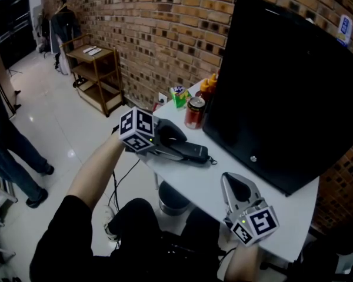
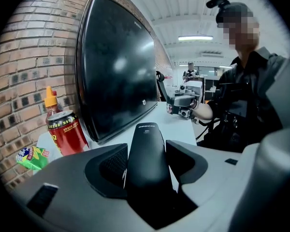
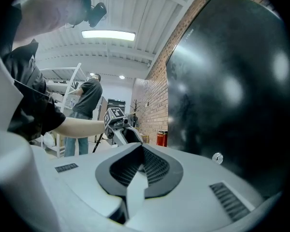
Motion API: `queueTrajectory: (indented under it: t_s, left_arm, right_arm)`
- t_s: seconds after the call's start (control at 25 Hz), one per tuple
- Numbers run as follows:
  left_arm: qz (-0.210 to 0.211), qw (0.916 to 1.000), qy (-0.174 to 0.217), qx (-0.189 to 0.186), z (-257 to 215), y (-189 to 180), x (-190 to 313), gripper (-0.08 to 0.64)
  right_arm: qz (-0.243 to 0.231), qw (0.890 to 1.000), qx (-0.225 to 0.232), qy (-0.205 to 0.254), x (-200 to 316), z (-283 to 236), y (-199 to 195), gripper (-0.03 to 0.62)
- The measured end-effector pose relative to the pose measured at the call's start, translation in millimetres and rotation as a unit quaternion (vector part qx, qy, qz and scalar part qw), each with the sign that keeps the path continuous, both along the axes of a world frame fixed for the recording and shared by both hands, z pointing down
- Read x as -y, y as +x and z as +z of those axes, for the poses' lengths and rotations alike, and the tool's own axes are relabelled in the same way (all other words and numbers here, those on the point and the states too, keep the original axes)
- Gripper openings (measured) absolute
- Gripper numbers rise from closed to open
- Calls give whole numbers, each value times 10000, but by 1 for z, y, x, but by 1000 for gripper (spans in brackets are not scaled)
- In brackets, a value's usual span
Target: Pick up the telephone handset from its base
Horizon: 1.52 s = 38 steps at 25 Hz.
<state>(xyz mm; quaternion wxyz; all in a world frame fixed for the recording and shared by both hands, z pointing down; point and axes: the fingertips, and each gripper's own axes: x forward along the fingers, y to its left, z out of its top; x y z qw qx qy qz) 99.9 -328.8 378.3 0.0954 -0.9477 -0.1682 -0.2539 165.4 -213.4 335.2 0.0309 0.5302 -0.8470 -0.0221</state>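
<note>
The black telephone handset (image 1: pixel 194 151) lies lengthwise on the white table (image 1: pixel 209 187), a short cord at its right end. I cannot make out a base under it. My left gripper (image 1: pixel 179 144) is over the handset's left end. In the left gripper view the handset (image 2: pixel 146 168) runs straight out between the jaws of that gripper (image 2: pixel 146 149), and both dark pads lie against its sides. My right gripper (image 1: pixel 236 184) hovers level near the table's front edge, apart from the handset. Its pads (image 3: pixel 157 166) meet with nothing between them.
A big black monitor (image 1: pixel 282 87) stands along the table's back. A red can (image 1: pixel 194 111), sauce bottles (image 1: pixel 209 86) and a green packet (image 1: pixel 179 96) crowd the far left corner. On the floor at the left are a wooden trolley (image 1: pixel 97 75) and a standing person (image 1: pixel 12 151).
</note>
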Motion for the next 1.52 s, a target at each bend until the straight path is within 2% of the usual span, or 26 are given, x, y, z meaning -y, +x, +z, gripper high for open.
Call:
queueTrajectory:
  t_s: [0.24, 0.4, 0.48, 0.64, 0.72, 0.8, 0.92, 1.2, 1.52]
  left_arm:
    - [-125, 9988, -114, -456, -18, -2, 5, 258]
    - [-179, 9924, -535, -1092, -43, -13, 6, 256]
    - [-230, 9823, -882, -1636, -60, -23, 8, 256]
    - [-366, 9492, -1553, -2712, -93, -52, 16, 255]
    - [-456, 9329, -1780, -3097, -104, -68, 22, 255]
    - [-540, 9201, -1942, -3359, -111, -81, 27, 255]
    - [-571, 9107, -2053, -3539, -114, -94, 29, 253]
    - [-627, 9097, -1982, -3594, -116, -99, 25, 253]
    - [-699, 8981, -1966, -3871, -131, -110, 28, 253]
  right_arm:
    - [6, 10000, -66, 18, 0, 0, -1, 11]
    - [-10, 10000, -64, 7, 0, 0, -2, 9]
    - [-37, 10000, -86, 10, 0, 1, -2, 11]
    - [29, 9999, -165, 38, -3, 2, 6, 11]
    - [112, 9998, -132, 41, -4, 0, 14, 9]
    - [154, 9999, -68, 28, -5, 0, 19, 9]
    - [135, 9999, -51, -4, -6, 2, 18, 9]
    - [110, 9999, -125, -37, -5, 1, 15, 9]
    - [135, 9998, -165, -16, -3, -3, 15, 9]
